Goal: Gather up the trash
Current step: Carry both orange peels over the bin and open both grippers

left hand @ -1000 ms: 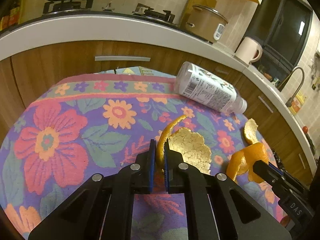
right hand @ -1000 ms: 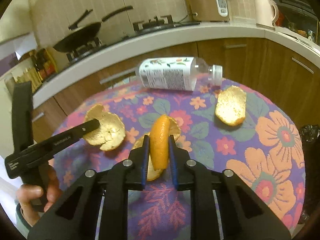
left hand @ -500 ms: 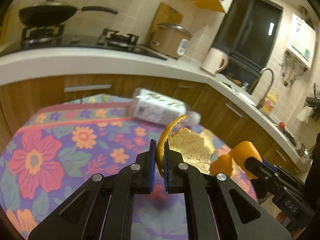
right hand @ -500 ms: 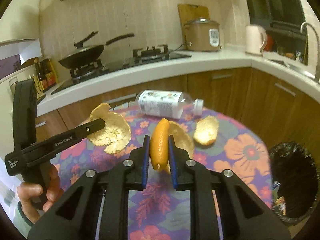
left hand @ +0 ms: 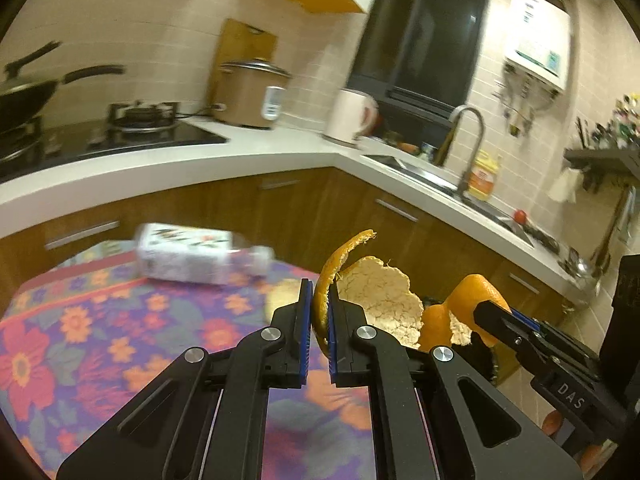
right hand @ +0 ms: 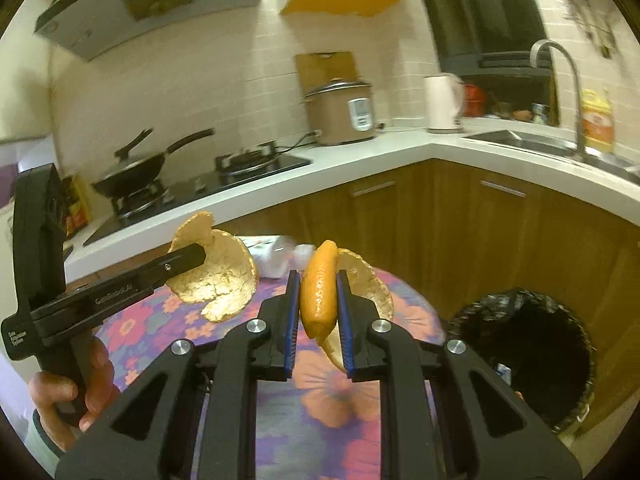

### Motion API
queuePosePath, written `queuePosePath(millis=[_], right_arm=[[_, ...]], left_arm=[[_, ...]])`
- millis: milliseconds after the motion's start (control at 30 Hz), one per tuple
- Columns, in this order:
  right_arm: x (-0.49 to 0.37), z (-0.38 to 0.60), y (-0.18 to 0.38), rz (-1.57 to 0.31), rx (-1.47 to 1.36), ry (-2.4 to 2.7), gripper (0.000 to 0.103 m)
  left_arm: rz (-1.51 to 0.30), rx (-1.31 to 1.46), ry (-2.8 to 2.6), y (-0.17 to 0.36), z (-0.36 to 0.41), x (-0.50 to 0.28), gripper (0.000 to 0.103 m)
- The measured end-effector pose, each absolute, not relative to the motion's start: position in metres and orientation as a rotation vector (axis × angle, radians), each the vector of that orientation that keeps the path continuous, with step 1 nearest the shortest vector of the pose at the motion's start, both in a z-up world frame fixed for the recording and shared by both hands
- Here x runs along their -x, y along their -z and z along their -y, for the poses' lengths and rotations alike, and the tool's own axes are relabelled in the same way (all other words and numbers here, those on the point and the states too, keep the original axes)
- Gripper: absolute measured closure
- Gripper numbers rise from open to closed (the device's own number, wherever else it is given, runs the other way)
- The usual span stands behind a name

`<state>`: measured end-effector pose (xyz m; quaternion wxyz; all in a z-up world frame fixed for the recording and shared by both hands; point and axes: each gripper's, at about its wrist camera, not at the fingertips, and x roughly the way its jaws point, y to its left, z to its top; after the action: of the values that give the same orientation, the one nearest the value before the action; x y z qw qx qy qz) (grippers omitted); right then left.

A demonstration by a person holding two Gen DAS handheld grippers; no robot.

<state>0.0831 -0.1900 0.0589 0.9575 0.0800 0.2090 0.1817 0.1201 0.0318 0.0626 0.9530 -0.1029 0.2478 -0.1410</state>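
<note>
My left gripper (left hand: 318,312) is shut on a large orange peel (left hand: 380,296), held in the air above the floral table; the same peel shows in the right wrist view (right hand: 220,276). My right gripper (right hand: 318,304) is shut on a second orange peel (right hand: 320,284), also lifted; it shows in the left wrist view (left hand: 468,304). A plastic bottle (left hand: 192,254) lies on its side at the table's far edge. Another peel (left hand: 282,294) lies on the cloth beyond my left gripper. A bin with a black bag (right hand: 524,352) stands on the floor right of the table.
The round table has a floral cloth (left hand: 80,340). Wooden cabinets (right hand: 480,232) and a white counter (left hand: 200,164) curve behind it, with a pan, stove, rice cooker (left hand: 252,96), kettle (left hand: 352,114) and sink tap (right hand: 560,92).
Both grippers have risen off the table with their peels and swung to the right, bringing the bin into the right wrist view. The bottle has not moved.
</note>
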Motion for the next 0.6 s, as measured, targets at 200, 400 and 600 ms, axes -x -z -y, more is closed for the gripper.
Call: queuePosePath(millis=[200,400,600], right_arm=[[-0.089,0.255,-0.043,-0.453,-0.257,-0.287,0.088],[-0.096,0.318,-0.016,-0.504,-0.341,-0.165,0.088],[-0.104,0.36,0.017,-0.574,-0.371,-0.046,0.088]], left_arm=[[-0.55,0.154,0.38,-0.054,0.04,-0.14,0.098],[-0.63,0.131,0.472,-0.031,0.105,-0.164,0.098],[-0.736,0.118,0.552,-0.002,0.152,-0.192,0.098]])
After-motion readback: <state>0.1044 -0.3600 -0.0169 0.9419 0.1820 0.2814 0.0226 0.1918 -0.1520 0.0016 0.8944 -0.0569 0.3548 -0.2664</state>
